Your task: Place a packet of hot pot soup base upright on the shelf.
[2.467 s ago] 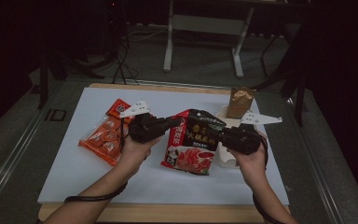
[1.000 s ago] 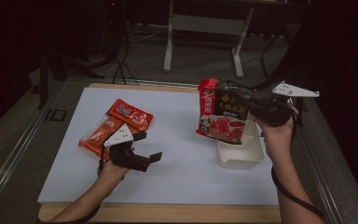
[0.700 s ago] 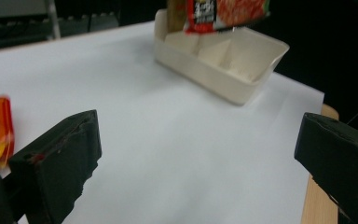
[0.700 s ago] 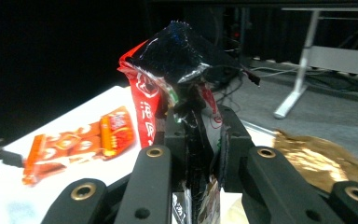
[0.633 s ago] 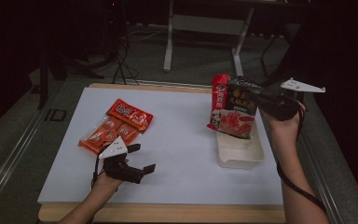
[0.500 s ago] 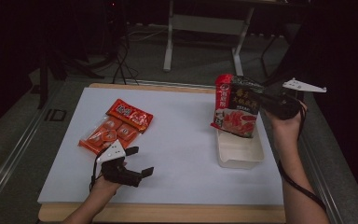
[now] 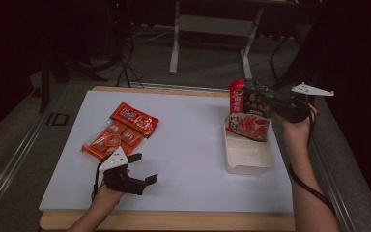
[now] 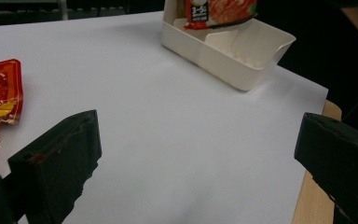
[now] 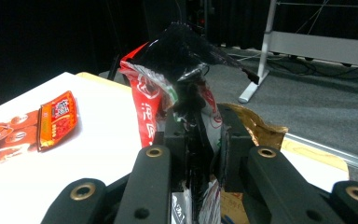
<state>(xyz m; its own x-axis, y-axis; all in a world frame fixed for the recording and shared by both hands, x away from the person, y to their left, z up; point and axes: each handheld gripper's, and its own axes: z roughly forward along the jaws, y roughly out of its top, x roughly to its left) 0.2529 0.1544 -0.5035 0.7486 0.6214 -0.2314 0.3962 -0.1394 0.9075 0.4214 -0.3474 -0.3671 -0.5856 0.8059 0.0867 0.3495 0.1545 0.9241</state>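
Right hand-held gripper (image 7: 279, 101) clamping snack bag (image 7: 248, 110) above white tray (image 7: 249, 157), left hand-held gripper (image 7: 142, 169) spread wide, empty

The tabletop (image 7: 183, 140) carries a smooth, matt white sheet, with bare pale wood along its near edge. By the right edge stands a cream rectangular plastic tray (image 7: 247, 155), dull and smooth, with thin moulded walls. Above it hangs a glossy red-and-black crinkled foil snack bag (image 7: 249, 110), catching the light. Near the left edge lie shiny red-orange film sachet packs (image 7: 121, 130), partly transparent. The left tool (image 7: 142, 169) has matt black plastic jaws; the right tool (image 9: 198, 135) shows brass-coloured metal rivets.
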